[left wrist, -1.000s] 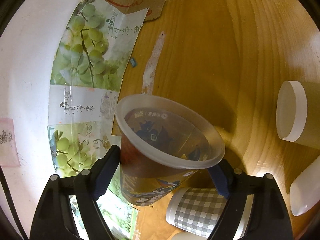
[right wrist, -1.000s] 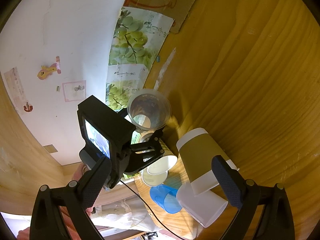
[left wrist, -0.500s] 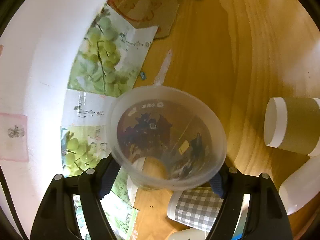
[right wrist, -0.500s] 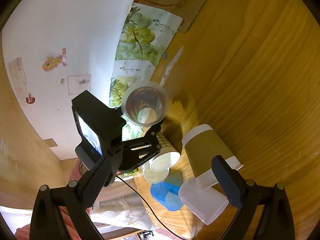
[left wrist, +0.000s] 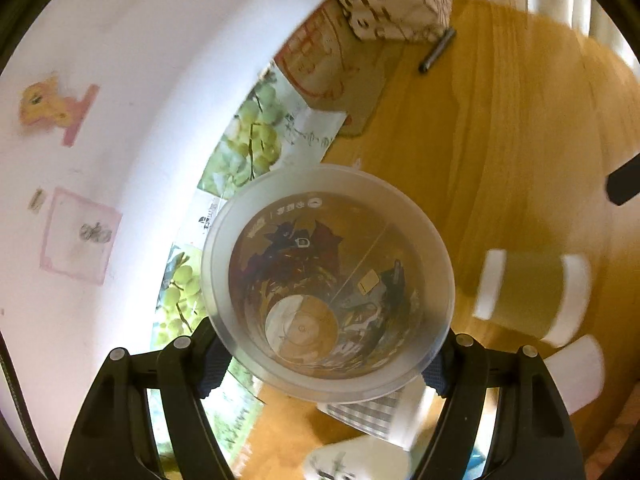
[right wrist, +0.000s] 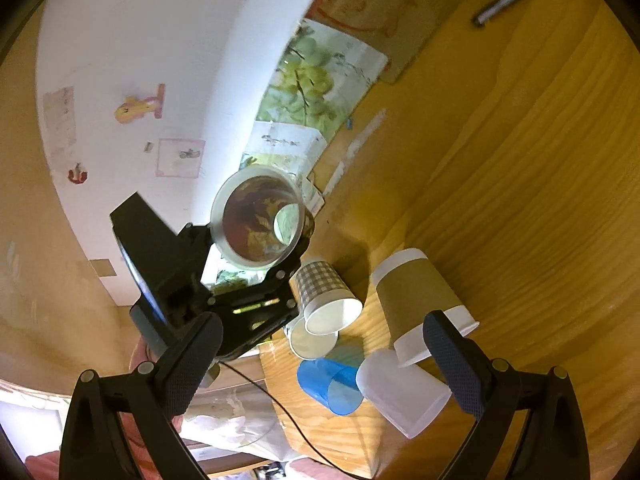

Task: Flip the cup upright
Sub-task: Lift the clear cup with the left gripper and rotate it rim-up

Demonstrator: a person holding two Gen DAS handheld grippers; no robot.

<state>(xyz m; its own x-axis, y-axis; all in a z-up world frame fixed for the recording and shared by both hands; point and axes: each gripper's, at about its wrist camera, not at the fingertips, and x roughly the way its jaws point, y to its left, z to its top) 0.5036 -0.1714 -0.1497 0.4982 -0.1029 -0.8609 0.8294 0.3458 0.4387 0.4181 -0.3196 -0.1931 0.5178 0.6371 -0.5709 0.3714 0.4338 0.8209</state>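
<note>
My left gripper (left wrist: pixel 326 372) is shut on a clear plastic cup with a printed brown wrap (left wrist: pixel 328 280). The cup's open mouth faces the left wrist camera and I see down to its base. In the right wrist view the same cup (right wrist: pixel 260 222) is held in the air above the wooden table (right wrist: pixel 520 184), its mouth tilted up toward the camera, with the left gripper (right wrist: pixel 256 264) below it. My right gripper (right wrist: pixel 324 364) is open and empty, hovering over the lying cups.
Several cups lie on their sides near the table edge: a brown-sleeved paper cup (right wrist: pixel 420 300), a checked cup (right wrist: pixel 324 292), a blue cup (right wrist: pixel 328 384), a frosted white cup (right wrist: pixel 404 392). Grape-print cardboard (right wrist: pixel 316 76) lines the white wall. A pen (right wrist: pixel 508 0) lies far back.
The left gripper has lifted and turned the printed cup, so its mouth now faces the left camera squarely. The right gripper stayed open and shifted slightly.
</note>
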